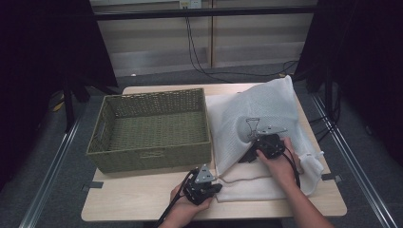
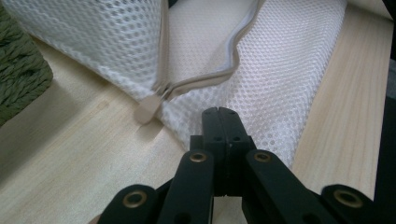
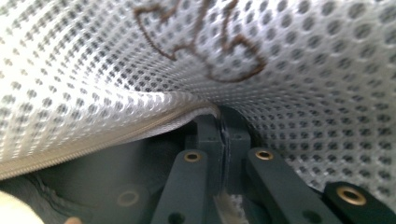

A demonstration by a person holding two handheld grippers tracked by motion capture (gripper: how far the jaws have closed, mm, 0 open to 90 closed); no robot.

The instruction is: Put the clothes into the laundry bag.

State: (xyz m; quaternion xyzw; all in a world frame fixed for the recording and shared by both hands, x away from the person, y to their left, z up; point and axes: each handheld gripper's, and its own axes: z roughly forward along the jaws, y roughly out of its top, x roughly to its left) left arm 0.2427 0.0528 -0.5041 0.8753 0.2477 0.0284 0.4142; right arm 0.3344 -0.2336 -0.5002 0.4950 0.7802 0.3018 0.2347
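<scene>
A white mesh zip bag [image 1: 266,109] lies on the right half of the wooden table [image 1: 142,199], its upper layer lifted like a tent. My right gripper [image 1: 243,159] is under that raised flap, shut on the bag's zip edge [image 3: 140,126], with mesh [image 3: 303,70] draped over the jaws. At the bag's near left corner, my left gripper [image 1: 219,186] is shut, its tips [image 2: 218,112] lying over the lower mesh layer [image 2: 280,70]. No fabric shows between them. The beige zip pull [image 2: 147,109] rests on the table just left of those tips, and the zip is open.
An empty olive woven basket [image 1: 147,159] stands on the table's left half, close beside the bag, and its corner [image 2: 18,79] appears in the left gripper view. Bare wood runs along the front edge. Black stands, cables and metal rails surround the table.
</scene>
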